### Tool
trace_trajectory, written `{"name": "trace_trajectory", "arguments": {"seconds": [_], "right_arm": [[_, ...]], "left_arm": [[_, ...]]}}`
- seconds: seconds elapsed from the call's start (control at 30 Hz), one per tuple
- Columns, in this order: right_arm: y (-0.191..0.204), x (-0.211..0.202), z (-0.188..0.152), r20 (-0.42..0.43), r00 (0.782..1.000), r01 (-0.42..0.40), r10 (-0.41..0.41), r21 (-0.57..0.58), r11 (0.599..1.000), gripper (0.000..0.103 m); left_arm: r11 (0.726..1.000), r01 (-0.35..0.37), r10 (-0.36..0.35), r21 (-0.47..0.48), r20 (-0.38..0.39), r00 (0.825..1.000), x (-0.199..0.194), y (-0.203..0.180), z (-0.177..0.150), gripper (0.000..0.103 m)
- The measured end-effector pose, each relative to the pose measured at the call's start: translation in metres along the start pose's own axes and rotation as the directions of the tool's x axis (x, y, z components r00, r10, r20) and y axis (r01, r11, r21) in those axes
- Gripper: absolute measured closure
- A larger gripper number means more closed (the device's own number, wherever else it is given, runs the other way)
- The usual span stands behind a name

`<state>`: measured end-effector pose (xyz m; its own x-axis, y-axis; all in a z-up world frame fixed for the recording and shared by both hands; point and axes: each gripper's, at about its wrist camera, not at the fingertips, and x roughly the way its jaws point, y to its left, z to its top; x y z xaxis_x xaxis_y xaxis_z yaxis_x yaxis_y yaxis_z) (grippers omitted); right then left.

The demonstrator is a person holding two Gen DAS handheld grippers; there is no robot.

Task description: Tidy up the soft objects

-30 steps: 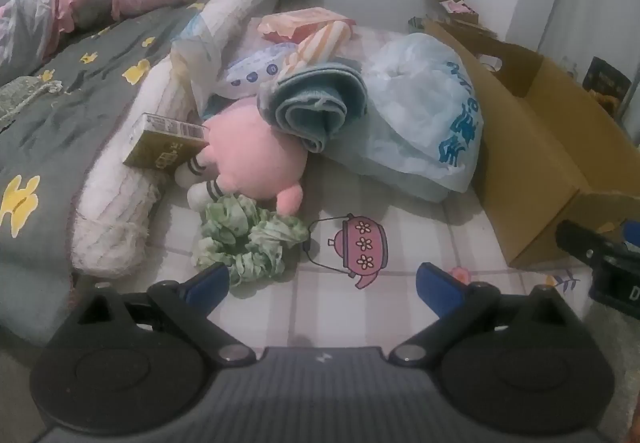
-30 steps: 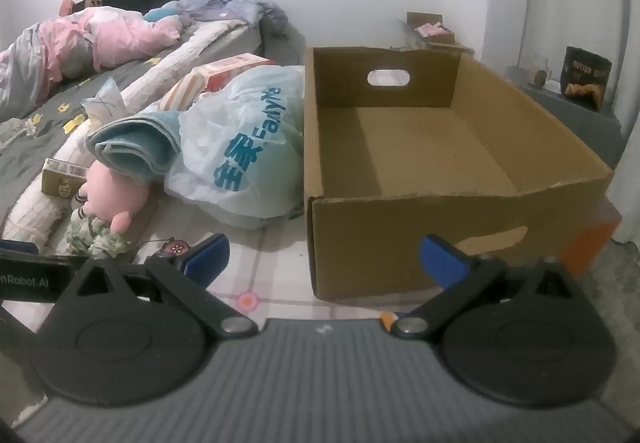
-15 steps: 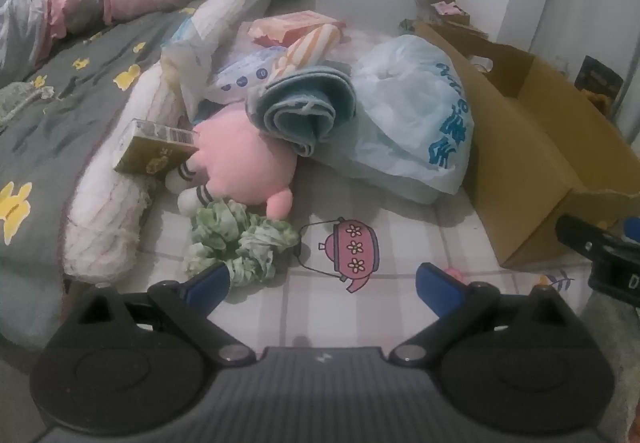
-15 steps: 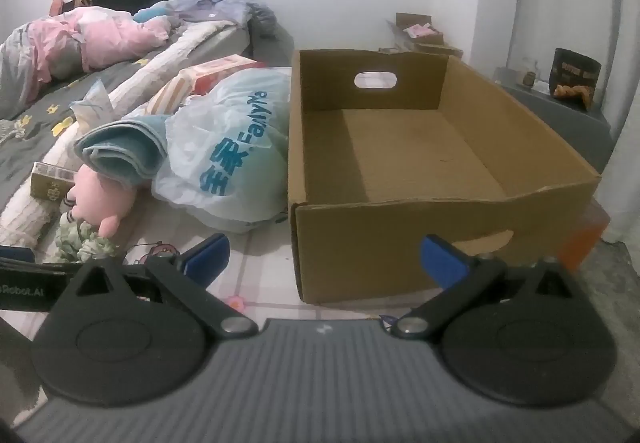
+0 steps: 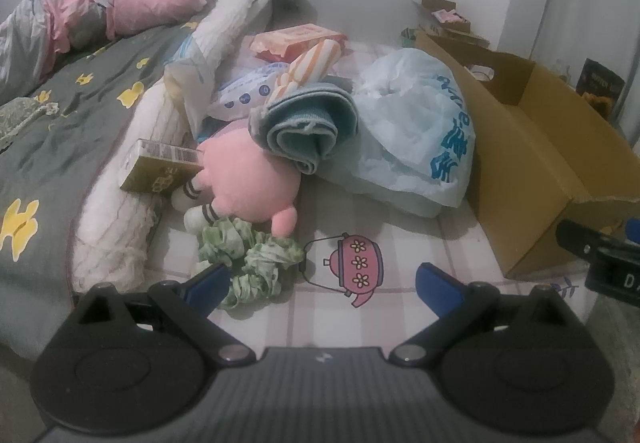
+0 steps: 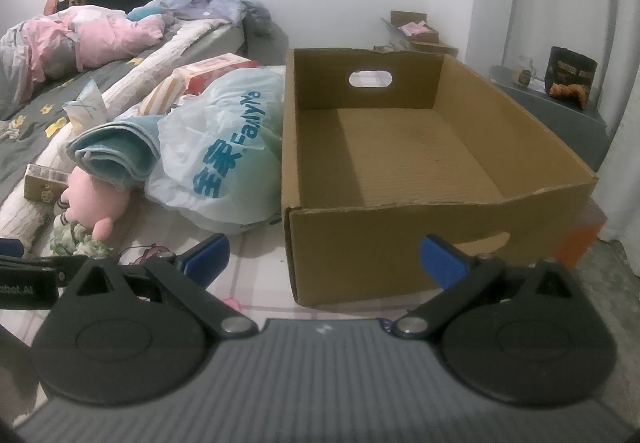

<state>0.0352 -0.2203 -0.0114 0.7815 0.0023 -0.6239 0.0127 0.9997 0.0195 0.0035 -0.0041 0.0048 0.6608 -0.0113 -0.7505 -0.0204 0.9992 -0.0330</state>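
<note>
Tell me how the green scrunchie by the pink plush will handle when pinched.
The green scrunchie looks like ruffled, crumpled fabric, so it will probably squash flat and droop. It seems light and unlikely to roll. Lying against the pink plush, it may nudge it as the open left tool closes.

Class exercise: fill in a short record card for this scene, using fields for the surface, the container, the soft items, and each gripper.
surface: checked sheet with a teapot print
container: cardboard box, open, nothing inside
soft items: pink plush toy; rolled blue towel lying on it; green scrunchie in front
beside box: plastic bag
left gripper: open, near the scrunchie
right gripper: open, facing the box
</note>
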Motion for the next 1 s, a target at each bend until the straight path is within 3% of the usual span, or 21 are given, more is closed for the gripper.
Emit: {"name": "trace_trajectory", "arguments": {"seconds": [1.0], "right_arm": [[0.0014,0.01,0.0062,-0.022,1.0,0.01,-0.01,0.006,1.0,0.001]], "left_arm": [[1.0,-0.01,0.01,0.02,-0.009,1.0,0.0079,-0.0005,0.0087,0.003]]}}
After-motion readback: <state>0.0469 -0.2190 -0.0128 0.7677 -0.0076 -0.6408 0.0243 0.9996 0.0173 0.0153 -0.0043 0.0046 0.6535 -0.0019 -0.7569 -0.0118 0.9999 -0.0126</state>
